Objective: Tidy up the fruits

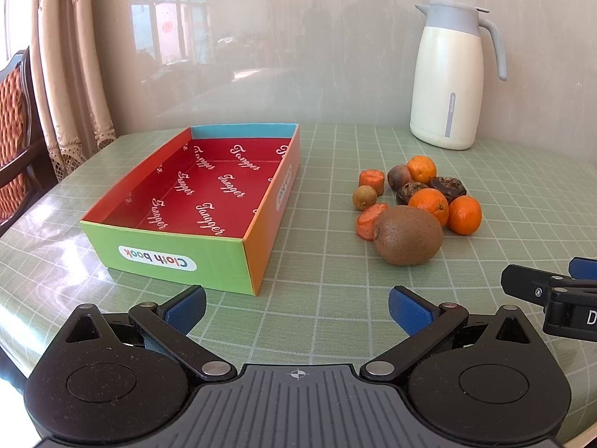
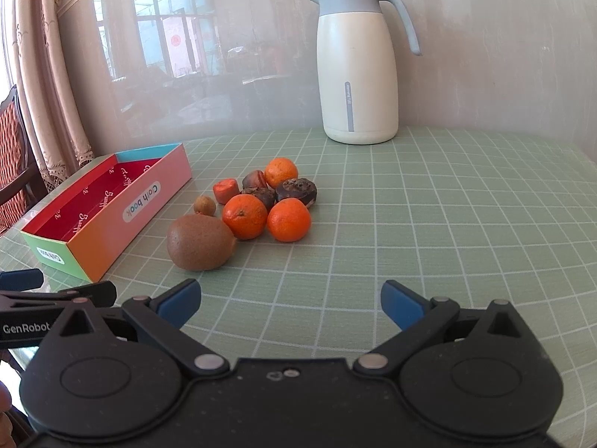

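Green checked cloth over the tabletop [image 2: 447, 224], glossy wall behind, pale thermos jug [image 2: 356, 74] at the back. Box [image 1: 194, 201], red-lined and holding nothing, sits left; its long axis runs away from the cameras toward the wall, the "Cloth book" end nearest.

Fruit heap just right of the box, well short of the jug: kiwi [image 2: 199, 242] in front, three mandarins behind it, nearest ones [image 2: 244, 216] and [image 2: 289, 220] touching; dark shrivelled fruits, two carrot-like orange chunks and a small brown round fruit [image 2: 204, 205] further in.

Kiwi lies on its side, long axis roughly crosswise to the right wrist view, blunter end toward the box.

Left gripper [image 1: 296, 306] spread wide, nothing between the pads, low over cloth near the box corner. Right gripper [image 2: 291, 302] likewise spread and empty, facing the heap.

Risks, as judged: 
- Round fruit packed tight; nudging one could roll its neighbours.
- Kiwi pinched end-to-end may squirt out; across the short axis looks safer.
- Grippers sit close together; they could clash.
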Demonstrator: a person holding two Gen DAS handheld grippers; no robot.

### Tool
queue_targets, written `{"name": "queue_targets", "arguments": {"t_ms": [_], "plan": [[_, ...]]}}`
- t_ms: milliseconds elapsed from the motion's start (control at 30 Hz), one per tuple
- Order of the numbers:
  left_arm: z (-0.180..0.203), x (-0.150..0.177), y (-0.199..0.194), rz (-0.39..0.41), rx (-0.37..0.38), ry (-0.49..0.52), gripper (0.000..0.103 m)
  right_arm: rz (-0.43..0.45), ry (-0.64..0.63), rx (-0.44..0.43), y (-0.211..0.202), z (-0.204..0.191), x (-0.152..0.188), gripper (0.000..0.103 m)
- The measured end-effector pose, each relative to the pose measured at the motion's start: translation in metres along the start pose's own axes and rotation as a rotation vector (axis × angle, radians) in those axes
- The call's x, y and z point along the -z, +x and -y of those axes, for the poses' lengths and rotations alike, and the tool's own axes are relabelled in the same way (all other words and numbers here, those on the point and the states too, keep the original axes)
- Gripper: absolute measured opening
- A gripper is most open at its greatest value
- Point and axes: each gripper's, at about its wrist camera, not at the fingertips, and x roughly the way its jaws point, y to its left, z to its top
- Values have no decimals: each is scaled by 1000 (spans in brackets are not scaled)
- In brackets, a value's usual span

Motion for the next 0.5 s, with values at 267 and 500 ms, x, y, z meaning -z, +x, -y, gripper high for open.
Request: {"name": "queue_targets", "arguments": {"t_ms": [267,500], "plan": [[8,-1,2,-3,2,11,103,-2,13,-2,0,4,-1,103],[18,-3,7,-1,10,26,103,5,50,1,-4,14,-3,103]]}}
